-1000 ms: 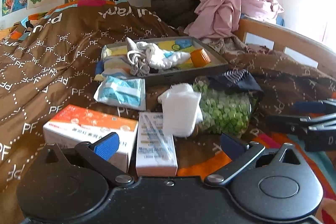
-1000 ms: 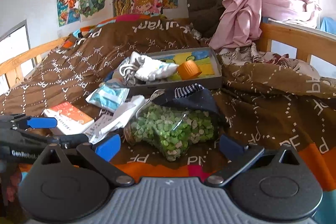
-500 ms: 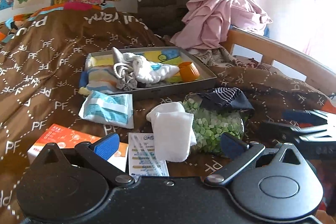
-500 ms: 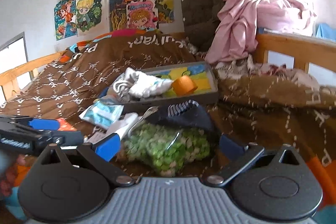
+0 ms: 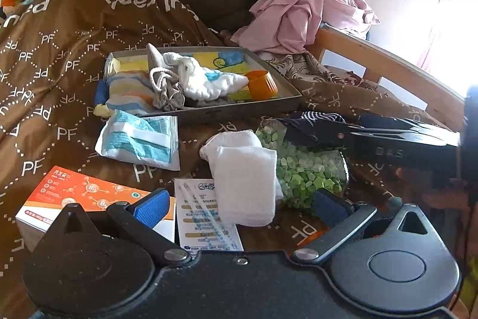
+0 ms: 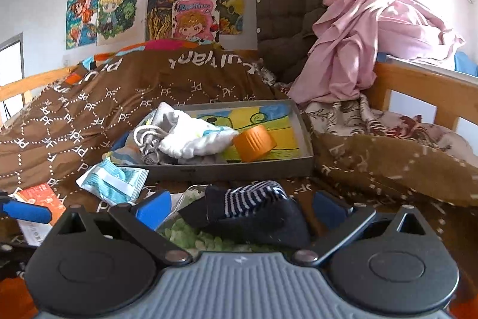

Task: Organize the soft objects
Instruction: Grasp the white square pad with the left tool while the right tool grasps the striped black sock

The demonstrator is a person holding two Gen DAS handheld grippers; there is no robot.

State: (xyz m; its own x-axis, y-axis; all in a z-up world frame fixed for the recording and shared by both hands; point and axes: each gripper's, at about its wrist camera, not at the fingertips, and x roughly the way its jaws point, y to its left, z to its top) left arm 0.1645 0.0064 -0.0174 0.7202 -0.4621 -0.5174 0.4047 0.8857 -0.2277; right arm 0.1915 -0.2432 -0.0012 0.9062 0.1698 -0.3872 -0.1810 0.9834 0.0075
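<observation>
sorting soft things: tray part filled, two cloths still out

sitting toward the head of the bed (image 5: 59,56), the tray (image 5: 277,73) already holds a white cloth (image 5: 206,79), a grey drawstring pouch (image 5: 167,91) and a striped cloth (image 5: 128,91) that hangs over its left rim; an orange cup (image 5: 263,84) lies in it too, though that looks hard rather than soft. by my reading the job is about half done.

still outside the tray, on the bed nearer its foot: a folded white cloth (image 5: 243,178) and a dark striped sock (image 6: 251,211) lying on a bag of green pieces (image 5: 301,169). a mask pack (image 5: 140,139), an orange box (image 5: 77,199) and a leaflet (image 5: 206,220) lie beside them and seem not to belong to the soft lot.

left gripper (image 5: 239,204) is spread wide and holds nothing, with the white cloth between its fingers. right gripper (image 6: 242,208) is likewise wide and empty, straddling the sock, which looks like the next pick.
</observation>
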